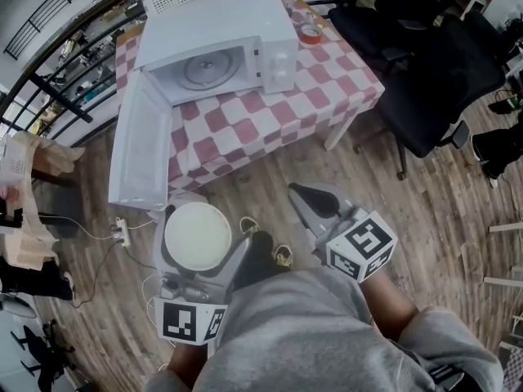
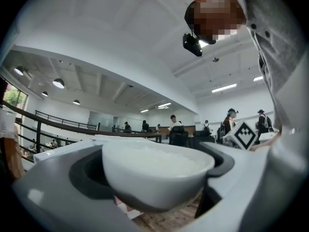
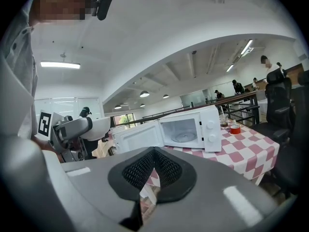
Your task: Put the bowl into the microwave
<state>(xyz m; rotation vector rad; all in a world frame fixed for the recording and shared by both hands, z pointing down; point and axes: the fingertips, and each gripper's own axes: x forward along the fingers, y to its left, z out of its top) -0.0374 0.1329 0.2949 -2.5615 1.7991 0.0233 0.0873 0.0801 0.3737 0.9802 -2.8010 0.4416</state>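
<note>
A white bowl (image 1: 197, 235) full of white rice sits clamped between the jaws of my left gripper (image 1: 196, 237), held over the wood floor near the table's front. In the left gripper view the bowl (image 2: 157, 173) fills the gap between both jaws. The white microwave (image 1: 219, 46) stands on the checked table with its door (image 1: 139, 150) swung wide open and its glass turntable (image 1: 210, 68) bare. My right gripper (image 1: 313, 207) is shut and holds nothing, to the right of the bowl. The right gripper view shows the microwave (image 3: 190, 128) ahead and the bowl (image 3: 97, 127) at left.
A red-and-white checked table (image 1: 319, 96) carries the microwave, a red tape roll (image 1: 310, 33) and a glass (image 3: 223, 120). Black office chairs (image 1: 425, 72) stand at right. A power strip (image 1: 120, 232) and cable lie on the floor left. A railing (image 1: 49, 72) runs behind.
</note>
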